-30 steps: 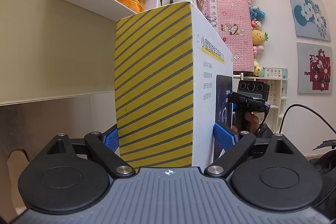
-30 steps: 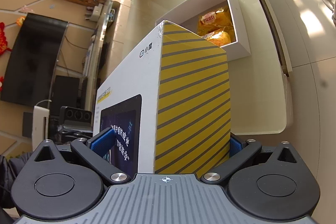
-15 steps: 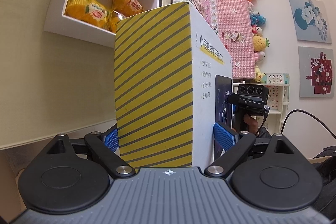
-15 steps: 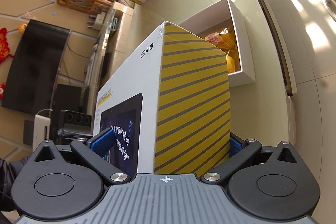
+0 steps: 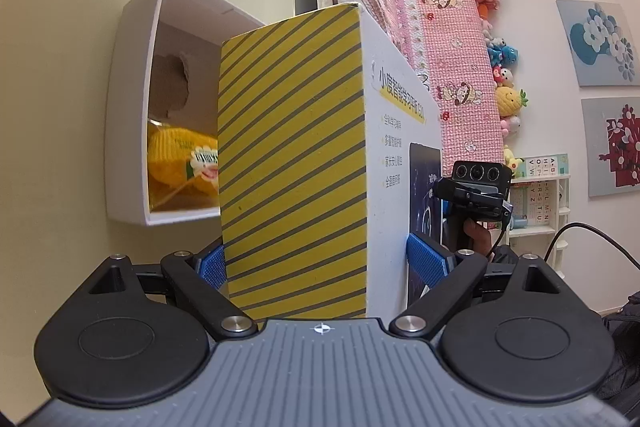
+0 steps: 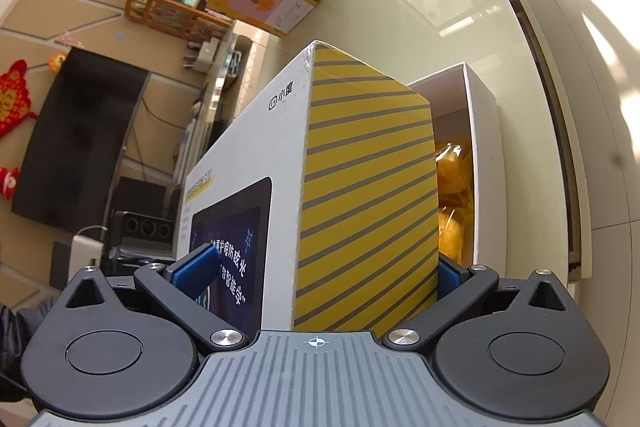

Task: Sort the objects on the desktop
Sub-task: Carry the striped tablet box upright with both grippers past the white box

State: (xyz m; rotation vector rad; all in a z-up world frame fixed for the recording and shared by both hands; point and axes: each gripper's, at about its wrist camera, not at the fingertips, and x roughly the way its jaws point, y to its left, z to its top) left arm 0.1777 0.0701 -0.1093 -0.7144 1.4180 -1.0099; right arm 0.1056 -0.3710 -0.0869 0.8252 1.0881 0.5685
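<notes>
Both grippers clamp one big carton [image 5: 294, 163] at opposite ends. It is a white box with yellow-and-grey striped end panels and a printed screen graphic on the broad face. Left gripper [image 5: 320, 259]: jaws spread wide and closed against the box, blue pads [image 5: 426, 261] pressed flat on the two broad faces, striped end toward the camera. Right gripper [image 6: 320, 269]: same hold on the other striped end, jaws wide and tight on the carton [image 6: 366, 195].

The carton is held off the counter [image 6: 400, 7], which is glossy and pale. It hangs in front of an open white tray box [image 5: 132, 115] lying on the counter with yellow snack packets [image 5: 180, 159] inside. In the right wrist view the tray's far wall [image 6: 484, 147] shows just behind the carton. Whether the two touch cannot be told.

Handling guess: rigid cardboard with smooth coated faces, so somewhat slippery; bulky rather than heavy, though the contents are unknown. The broad faces could dent under a hard squeeze. Best hold is near the end edges, where the board is stiffest, as now. Both ends must stay level or it will twist between the pads.

The other gripper's camera head [image 5: 478, 185] shows past the carton's far edge, a hand [image 5: 476, 235] below it.
</notes>
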